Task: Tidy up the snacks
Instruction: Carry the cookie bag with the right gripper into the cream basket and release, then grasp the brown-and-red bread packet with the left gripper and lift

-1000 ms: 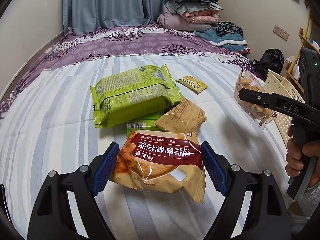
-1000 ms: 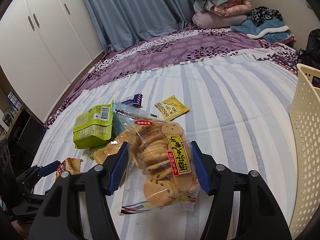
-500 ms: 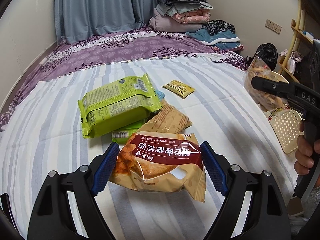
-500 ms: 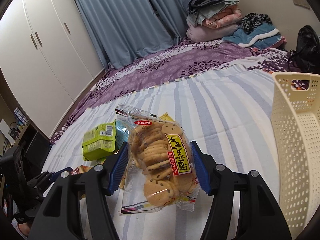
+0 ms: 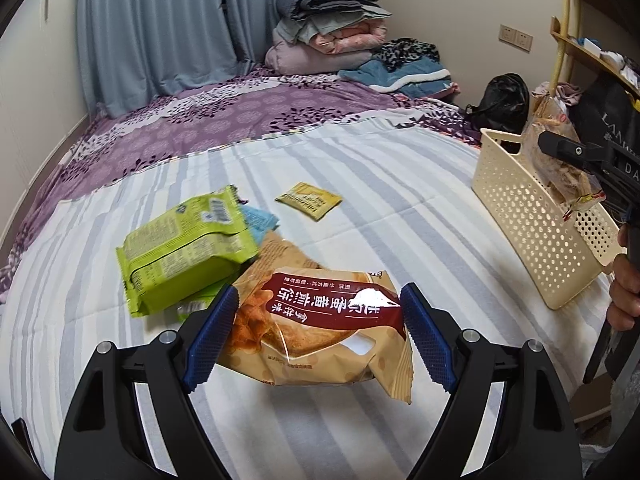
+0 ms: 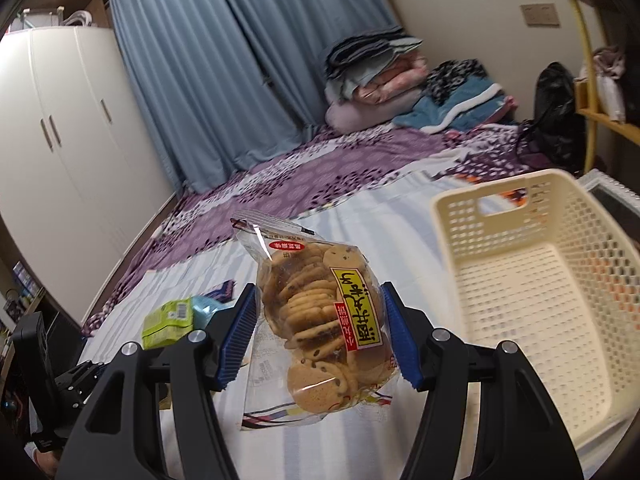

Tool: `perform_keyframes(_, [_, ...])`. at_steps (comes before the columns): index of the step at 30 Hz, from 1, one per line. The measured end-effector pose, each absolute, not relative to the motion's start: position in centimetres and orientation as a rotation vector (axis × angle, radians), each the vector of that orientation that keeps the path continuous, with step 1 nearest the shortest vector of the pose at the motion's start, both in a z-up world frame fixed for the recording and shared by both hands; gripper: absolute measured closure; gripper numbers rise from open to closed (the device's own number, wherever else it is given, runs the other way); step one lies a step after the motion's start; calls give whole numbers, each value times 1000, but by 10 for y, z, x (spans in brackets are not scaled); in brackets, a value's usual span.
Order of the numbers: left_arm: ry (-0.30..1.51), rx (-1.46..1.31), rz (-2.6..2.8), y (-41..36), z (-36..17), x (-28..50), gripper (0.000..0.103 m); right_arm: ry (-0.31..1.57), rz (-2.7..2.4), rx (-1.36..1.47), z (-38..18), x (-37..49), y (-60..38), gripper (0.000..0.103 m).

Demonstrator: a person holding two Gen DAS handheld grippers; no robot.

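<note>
Cookie bag [image 6: 324,320]: clear crinkled plastic, round chocolate-chip biscuits stacked inside, yellow label strip. It is clamped upright between the blue ribbed pads of the right hand-held gripper [image 6: 318,334], clear of the bed [image 6: 360,216] and just left of the basket [image 6: 532,280], level with its rim. The gripper tilts gently downward.

Chip bag [image 5: 320,328]: tan glossy foil with a dark red band, puffed, pinched at both side edges by the left hand-held gripper [image 5: 320,336], jaws set wide. It hangs off the striped bedsheet, well left of the basket, gripper angled steeply down.

Basket: cream perforated plastic, rectangular, handle slot in the end wall, resting on the bed's right edge.

Further left of the basket, on the sheet: green packs [image 5: 184,248], a blue packet [image 5: 260,220], a small yellow sachet [image 5: 308,200].

A bare hand [image 5: 624,292] grips the right handle.
</note>
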State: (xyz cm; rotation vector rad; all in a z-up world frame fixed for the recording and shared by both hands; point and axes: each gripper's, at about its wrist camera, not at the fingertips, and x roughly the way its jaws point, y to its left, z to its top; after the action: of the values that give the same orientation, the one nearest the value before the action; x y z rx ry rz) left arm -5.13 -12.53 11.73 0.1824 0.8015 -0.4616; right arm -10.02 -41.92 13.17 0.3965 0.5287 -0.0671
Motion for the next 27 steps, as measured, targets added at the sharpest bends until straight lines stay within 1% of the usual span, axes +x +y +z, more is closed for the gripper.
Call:
perform_keyframes(7, [772, 199, -536, -159, 125, -57, 19, 475, -235, 430, 134, -142, -477, 42])
perform_keyframes(12, [767, 209, -571, -173, 127, -59, 19, 473, -339, 457, 127, -162, -510, 41])
perform_keyframes(16, [793, 206, -532, -161, 121, -54, 19, 495, -410, 468, 117, -168, -526, 39])
perform_keyframes(21, [862, 163, -448, -129, 105, -43, 18, 522, -445, 479, 106, -167, -538, 39])
perform_keyframes(22, [876, 152, -441, -124, 101, -41, 18, 520, -446, 476, 106, -167, -538, 37])
perform_keyframes(23, [888, 145, -437, -121, 98, -40, 17, 518, -443, 475, 106, -167, -538, 35])
perform_keyframes(24, [899, 141, -432, -118, 95, -39, 11, 515, -442, 475, 106, -167, -538, 34])
perform_keyframes(25, [905, 138, -429, -117, 92, -39, 9, 512, -443, 473, 106, -167, -538, 32])
perform_keyframes(27, [921, 138, -446, -118, 84, -39, 9, 506, -447, 464, 107, -170, -533, 31])
